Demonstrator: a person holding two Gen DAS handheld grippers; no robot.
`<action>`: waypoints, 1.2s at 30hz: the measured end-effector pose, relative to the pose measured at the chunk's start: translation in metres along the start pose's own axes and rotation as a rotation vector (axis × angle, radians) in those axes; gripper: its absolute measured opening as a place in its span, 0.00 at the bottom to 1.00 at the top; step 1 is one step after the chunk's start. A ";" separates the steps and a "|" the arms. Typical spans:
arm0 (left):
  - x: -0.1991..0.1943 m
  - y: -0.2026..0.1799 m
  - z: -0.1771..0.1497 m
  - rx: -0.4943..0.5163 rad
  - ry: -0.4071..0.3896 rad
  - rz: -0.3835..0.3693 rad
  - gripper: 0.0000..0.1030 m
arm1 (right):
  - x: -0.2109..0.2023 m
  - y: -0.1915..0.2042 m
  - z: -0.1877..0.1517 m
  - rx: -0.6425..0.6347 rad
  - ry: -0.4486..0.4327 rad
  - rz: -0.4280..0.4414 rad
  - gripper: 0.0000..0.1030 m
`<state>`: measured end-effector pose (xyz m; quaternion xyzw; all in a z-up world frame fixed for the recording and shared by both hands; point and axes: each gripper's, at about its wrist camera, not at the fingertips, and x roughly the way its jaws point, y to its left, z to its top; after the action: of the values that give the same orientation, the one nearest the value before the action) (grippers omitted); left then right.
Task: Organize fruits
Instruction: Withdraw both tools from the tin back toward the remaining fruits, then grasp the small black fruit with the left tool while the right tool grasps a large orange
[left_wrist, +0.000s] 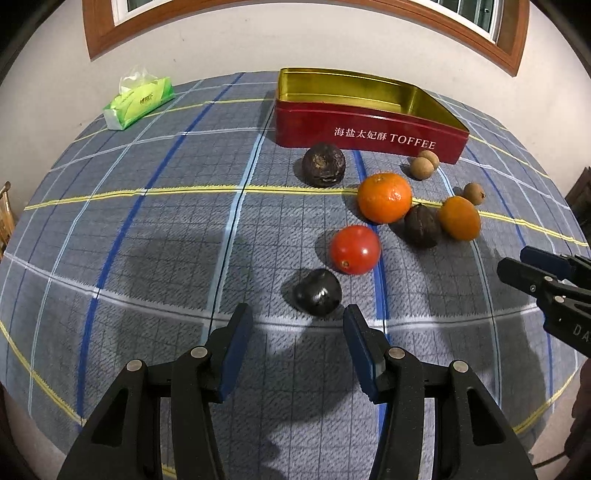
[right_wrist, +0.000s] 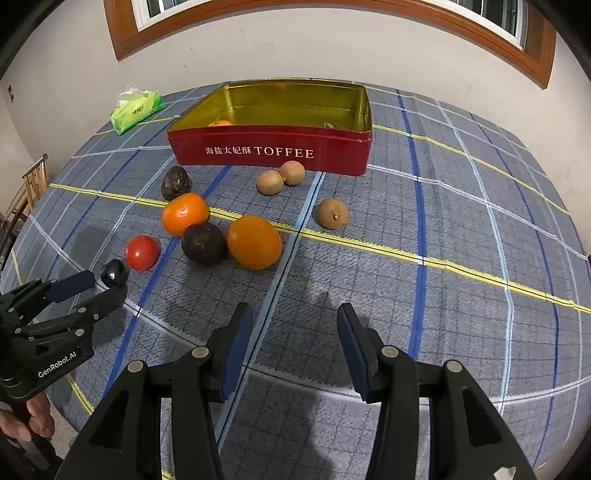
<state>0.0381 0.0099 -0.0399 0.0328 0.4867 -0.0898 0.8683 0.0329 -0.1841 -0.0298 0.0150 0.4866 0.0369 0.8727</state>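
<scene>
Fruits, glossy red tomato (left_wrist: 354, 250) and oranges, lie loose; both claws gape empty.

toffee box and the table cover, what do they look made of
Toffee box: probably tin-plate metal, with glossy red paint outside, a mirror-like gold inside and a thin rolled rim. Table cover: woven cloth, matte, with a visible ribbed weave and plaid lines.
</scene>
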 end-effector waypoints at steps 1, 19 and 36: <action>0.001 0.000 0.001 -0.001 0.001 -0.002 0.51 | 0.003 0.001 0.001 -0.001 0.003 0.001 0.44; 0.007 -0.001 0.006 0.035 -0.034 -0.011 0.39 | 0.041 0.016 0.028 -0.048 0.029 0.006 0.46; 0.006 -0.002 0.008 0.041 -0.026 -0.026 0.28 | 0.048 0.028 0.040 -0.094 0.013 0.021 0.32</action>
<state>0.0478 0.0057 -0.0406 0.0432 0.4737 -0.1116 0.8725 0.0901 -0.1516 -0.0476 -0.0212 0.4899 0.0690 0.8688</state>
